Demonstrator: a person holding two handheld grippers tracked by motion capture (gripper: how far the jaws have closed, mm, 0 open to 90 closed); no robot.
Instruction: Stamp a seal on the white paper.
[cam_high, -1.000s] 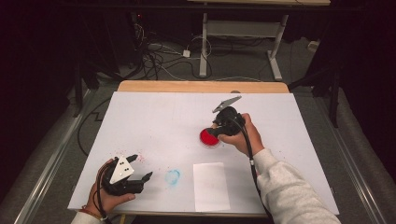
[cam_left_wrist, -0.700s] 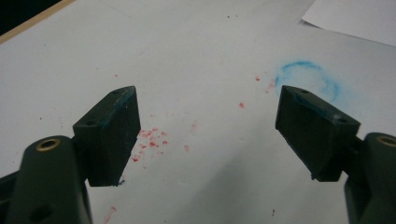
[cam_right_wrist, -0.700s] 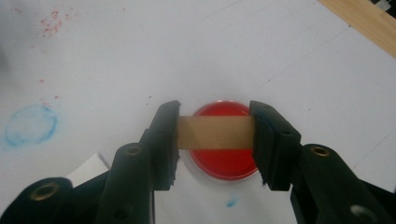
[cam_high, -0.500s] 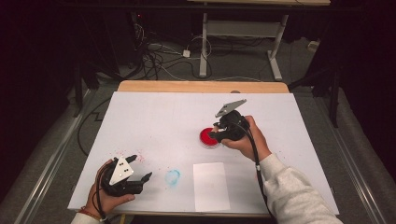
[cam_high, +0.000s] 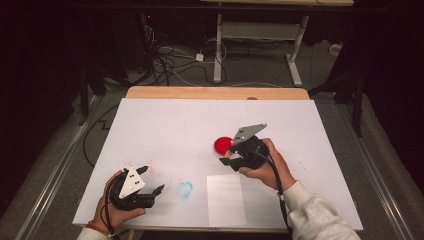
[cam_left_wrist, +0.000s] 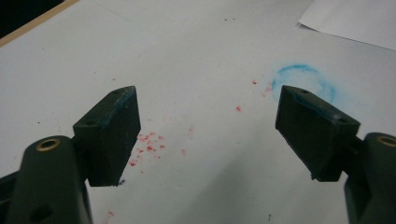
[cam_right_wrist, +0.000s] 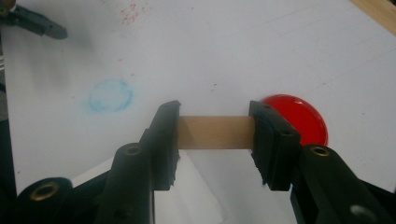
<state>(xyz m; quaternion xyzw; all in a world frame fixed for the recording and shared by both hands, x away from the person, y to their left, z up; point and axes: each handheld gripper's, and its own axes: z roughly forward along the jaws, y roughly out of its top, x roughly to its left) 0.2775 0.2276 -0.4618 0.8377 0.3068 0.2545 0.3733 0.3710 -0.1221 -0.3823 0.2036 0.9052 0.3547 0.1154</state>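
Clamping a small tan wooden block (cam_right_wrist: 213, 132) by its two ends, the right gripper (cam_high: 239, 156) hovers beside a flat red disc (cam_high: 223, 144) mid-worktop (cam_high: 170, 120); the block looks light, stiff. The left gripper (cam_high: 152, 181) rests near the front edge, jaws apart.

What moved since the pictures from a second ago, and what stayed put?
The right hand-held gripper pulled back from over the red dish toward the person, carrying a small wooden block clamped between its jaws. The dish, the blue smudge, the sheet of paper and the open left hand-held gripper kept their places.
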